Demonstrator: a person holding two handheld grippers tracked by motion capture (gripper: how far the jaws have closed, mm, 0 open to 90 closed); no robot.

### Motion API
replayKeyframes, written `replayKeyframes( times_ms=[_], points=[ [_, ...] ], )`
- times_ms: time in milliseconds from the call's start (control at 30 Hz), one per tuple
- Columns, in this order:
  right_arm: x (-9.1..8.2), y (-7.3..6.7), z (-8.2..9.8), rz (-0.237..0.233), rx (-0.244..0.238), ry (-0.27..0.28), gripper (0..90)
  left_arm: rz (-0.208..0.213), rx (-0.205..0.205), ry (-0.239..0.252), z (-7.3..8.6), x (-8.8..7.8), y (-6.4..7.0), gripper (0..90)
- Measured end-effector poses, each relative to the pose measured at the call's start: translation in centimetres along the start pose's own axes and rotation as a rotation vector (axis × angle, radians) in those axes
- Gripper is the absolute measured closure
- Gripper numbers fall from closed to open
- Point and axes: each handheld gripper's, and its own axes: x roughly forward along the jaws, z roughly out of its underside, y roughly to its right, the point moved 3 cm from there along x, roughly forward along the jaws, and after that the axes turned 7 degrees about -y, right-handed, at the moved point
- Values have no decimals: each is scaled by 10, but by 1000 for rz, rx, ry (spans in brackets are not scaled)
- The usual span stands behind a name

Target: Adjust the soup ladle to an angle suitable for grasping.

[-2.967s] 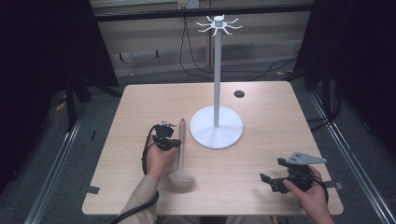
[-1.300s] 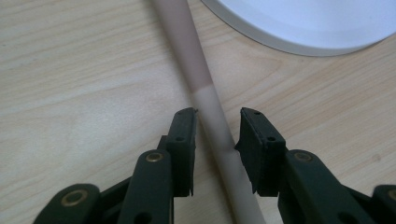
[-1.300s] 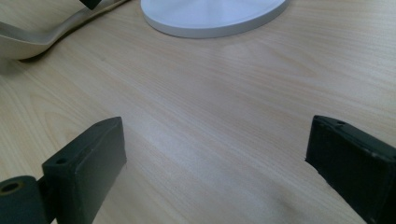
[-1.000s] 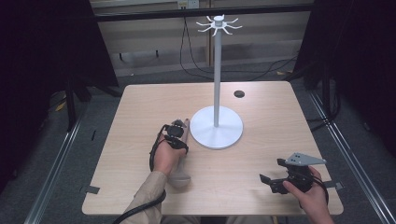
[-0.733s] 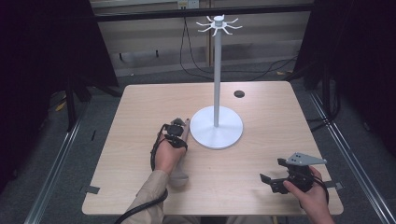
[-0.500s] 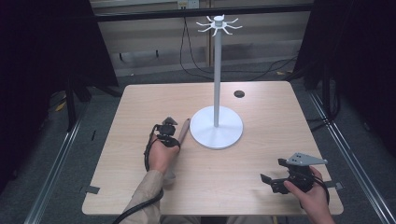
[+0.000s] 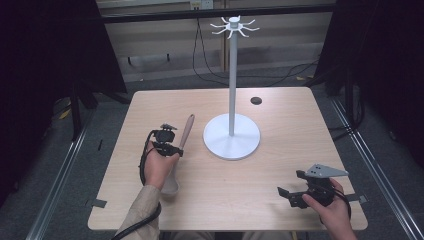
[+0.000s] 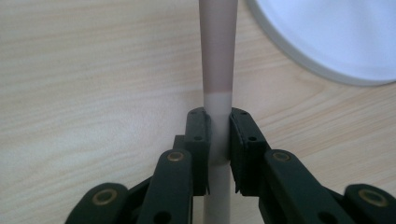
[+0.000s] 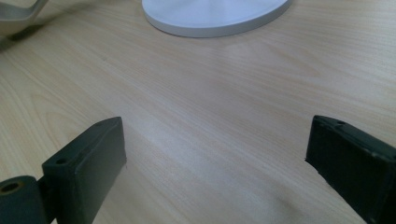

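My left gripper (image 7: pixel 176 136) had shifted leftward from the white round-based hook stand (image 7: pixel 232 135), jaws clamped on the pale long-handled plastic ladle (image 8: pixel 217 70) beside it; right gripper (image 7: pixel 295 189) gaped, well apart.

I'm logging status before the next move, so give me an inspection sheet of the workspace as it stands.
Surface: light wooden table, bare around the items.
Job's things: long spoon-like utensil lying flat, handle toward the white stand; stand upright, hooks at top carry nothing.
Clutter: small black disc near the far edge.
Grippers: left gripper shut on the utensil's handle; right gripper open, low over bare table near the front right.
Cables: one trails from the left gripper past the sleeve; loose cables lie on the floor beyond the table.
Surroundings: dark curtains either side, grey floor.
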Motion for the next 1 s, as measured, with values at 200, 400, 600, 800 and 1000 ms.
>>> replayKeyframes(
  times_ms=[200,400,600,800,1000],
  points=[
    [0,0,0,0,1,-2,42,23,62,85,-5,-17,6,788],
    [1,-1,0,-1,0,-6,42,38,116,146,-9,-30,11,788],
    [1,-1,0,-3,2,-7,42,57,142,211,-13,-41,18,788],
    [1,-1,0,-4,-2,-5,43,97,155,295,-19,-56,26,788],
    [1,-2,0,-1,-4,-4,42,158,179,358,-23,-68,30,788]
  ],
)
